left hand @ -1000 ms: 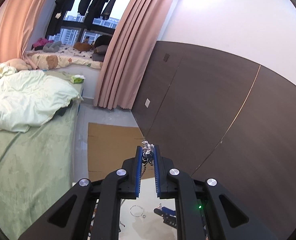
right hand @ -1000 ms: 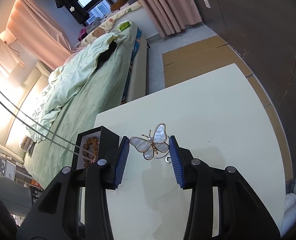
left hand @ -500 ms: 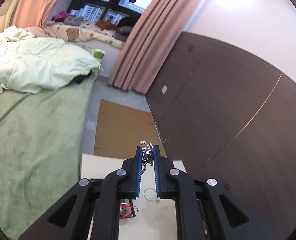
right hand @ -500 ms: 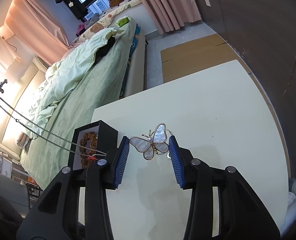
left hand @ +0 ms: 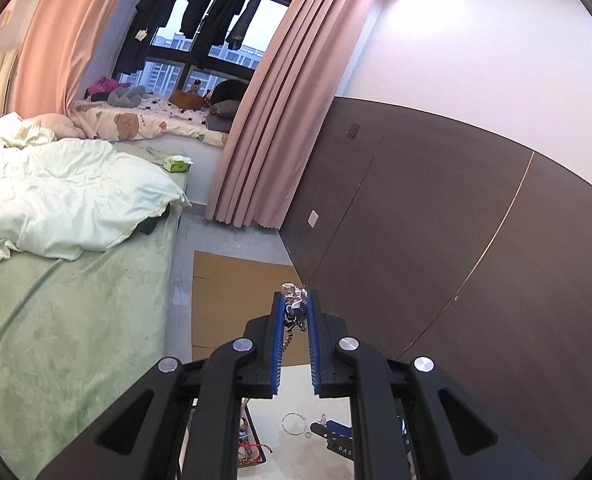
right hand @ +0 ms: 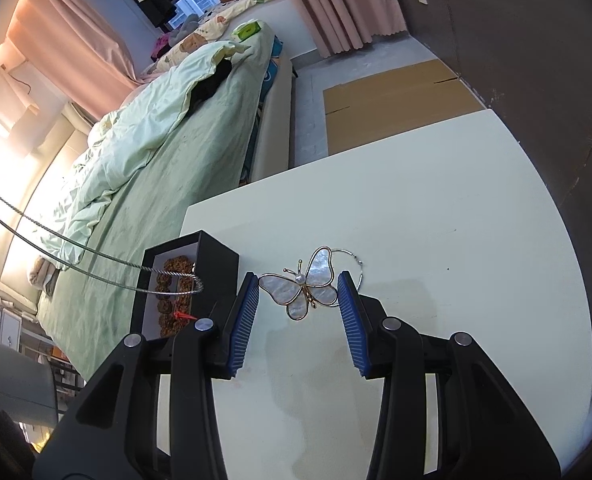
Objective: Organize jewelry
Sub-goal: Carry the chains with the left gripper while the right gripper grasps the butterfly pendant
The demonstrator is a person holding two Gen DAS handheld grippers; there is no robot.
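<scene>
The left gripper (left hand: 296, 304) is pinched tight on a silver necklace (left hand: 294, 300), whose sparkling pendant end pokes out at the fingertips while its chain (right hand: 75, 256) hangs down and away; in the right wrist view that chain runs in two strands from the left edge of the picture to a loop above the black jewelry box (right hand: 187, 280). The left gripper is held up in the air, above the white surface (right hand: 436, 220), with the bed (left hand: 55, 300) and the flattened cardboard (left hand: 223, 280) on the floor beyond it. The right gripper (right hand: 300, 300) is pinching a butterfly brooch (right hand: 304, 284) by its wingtips, the pearly wings with gold edging spanning the gap between the blue pads (right hand: 245, 312); whether the brooch rests on the surface or is lifted just clear of it cannot be told. The jewelry box stands at the surface's left edge, the edge toward the bed, just left of the right gripper, open on top, with a brown beaded bracelet (right hand: 171, 296) and a bit of red cord lying on its pale lining. A thin silver hoop (right hand: 352, 268) lies on the surface just behind the brooch, toward the middle; the left wrist view shows this hoop between its fingers, beside the box.
</scene>
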